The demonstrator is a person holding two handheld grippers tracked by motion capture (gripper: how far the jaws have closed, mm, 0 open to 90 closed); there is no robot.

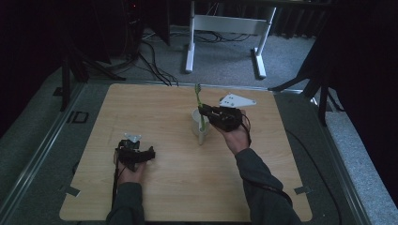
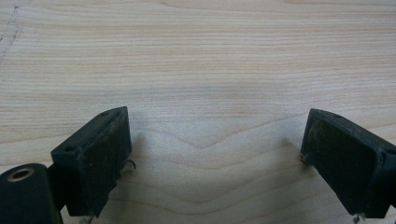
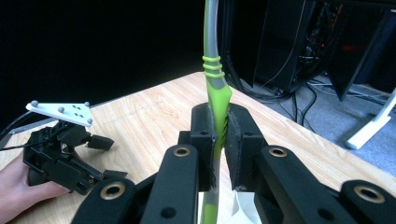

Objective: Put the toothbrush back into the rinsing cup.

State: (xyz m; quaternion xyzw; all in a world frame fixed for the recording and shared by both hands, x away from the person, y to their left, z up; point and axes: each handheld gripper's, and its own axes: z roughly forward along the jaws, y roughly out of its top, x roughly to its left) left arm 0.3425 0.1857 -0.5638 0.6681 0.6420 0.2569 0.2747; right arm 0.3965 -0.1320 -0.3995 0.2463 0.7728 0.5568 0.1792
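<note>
In the high view, my right gripper (image 1: 204,110) sits right of the frame's middle, over a white mug (image 1: 200,123) that stands near the centre of the wooden table (image 1: 187,187); its jaws are clamped on a green toothbrush (image 1: 199,99), which stands nearly upright with its lower end down inside the mug and its top rising above the gripper. My left gripper (image 1: 149,154) rests low on the table at the lower left, well apart from the mug, its jaws spread with nothing between them. In the left gripper view, my two black jaws rise from the bottom corners, wide apart, over bare wood grain. In the right gripper view, my jaws press from both sides on the green and grey toothbrush (image 3: 215,88) handle at the centre of the frame, the handle running up to the top edge; a white corner of the mug (image 3: 245,210) peeks out at the bottom, and my left gripper (image 3: 100,156) lies at the left edge, held in my hand (image 3: 21,196).
</note>
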